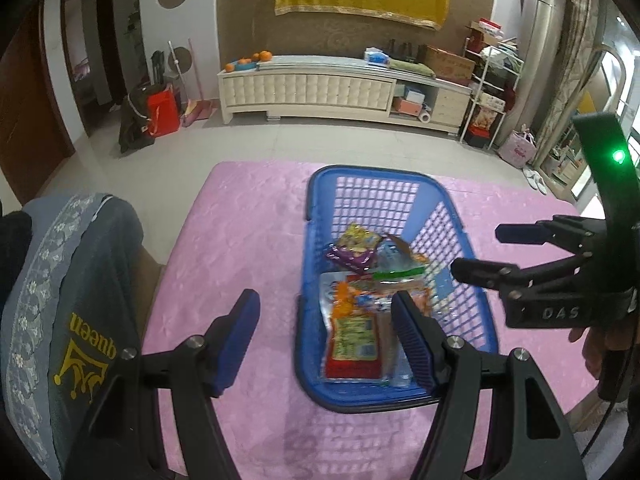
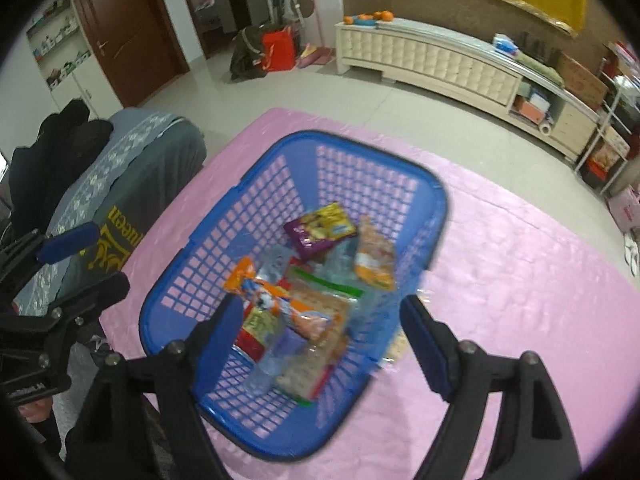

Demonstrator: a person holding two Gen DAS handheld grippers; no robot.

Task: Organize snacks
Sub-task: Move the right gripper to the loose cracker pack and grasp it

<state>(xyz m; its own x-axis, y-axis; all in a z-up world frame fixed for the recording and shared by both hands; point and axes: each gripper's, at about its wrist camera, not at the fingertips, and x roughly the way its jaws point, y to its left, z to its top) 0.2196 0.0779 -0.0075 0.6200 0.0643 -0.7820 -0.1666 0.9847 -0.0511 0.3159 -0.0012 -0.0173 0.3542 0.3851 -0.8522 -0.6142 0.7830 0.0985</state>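
Observation:
A blue plastic basket (image 1: 472, 320) stands on the pink tablecloth (image 1: 240, 240) and holds several snack packets (image 1: 352, 332), among them a purple and yellow one (image 1: 354, 248). My left gripper (image 1: 326, 344) is open and empty, low over the basket's near left corner. My right gripper (image 1: 474, 252) shows at the right of the left wrist view, open and empty. In the right wrist view the basket (image 2: 248, 184) and its snack packets (image 2: 304, 304) lie under my open right gripper (image 2: 320, 344). My left gripper (image 2: 80, 260) shows at the left there.
A chair with a grey cover printed "queen" (image 1: 80, 300) stands at the table's left edge. A pale packet (image 2: 398, 346) lies on the cloth just outside the basket's right wall. A white cabinet (image 1: 320, 88) stands across the floor.

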